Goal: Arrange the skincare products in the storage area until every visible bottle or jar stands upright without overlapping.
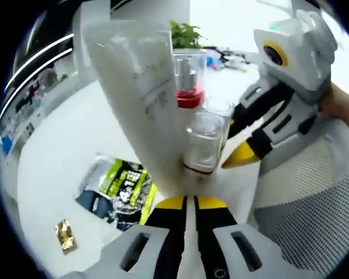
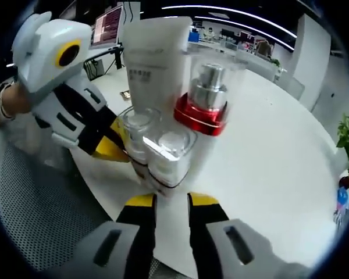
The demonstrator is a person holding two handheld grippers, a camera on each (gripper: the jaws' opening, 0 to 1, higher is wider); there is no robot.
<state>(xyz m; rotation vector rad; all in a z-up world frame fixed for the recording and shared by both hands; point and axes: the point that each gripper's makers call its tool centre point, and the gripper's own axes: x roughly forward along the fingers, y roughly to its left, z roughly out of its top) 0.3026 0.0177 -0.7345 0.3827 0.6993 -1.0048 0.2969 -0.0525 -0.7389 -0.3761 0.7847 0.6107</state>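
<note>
At the centre of both views, the tall white soft-plastic tube (image 1: 142, 99) stands among small clear-capped jars (image 2: 170, 148), light and tippy, best gripped low; left gripper (image 1: 186, 200) pressed together, right gripper (image 2: 171, 199) spread just before them.

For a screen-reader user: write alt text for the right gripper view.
A tall white plastic tube, a red-collared clear pump bottle and two small clear-capped bottles stand clustered on a round white table, just ahead of the right gripper, whose yellow-tipped jaws are parted. The left gripper reaches in beside them.
</note>
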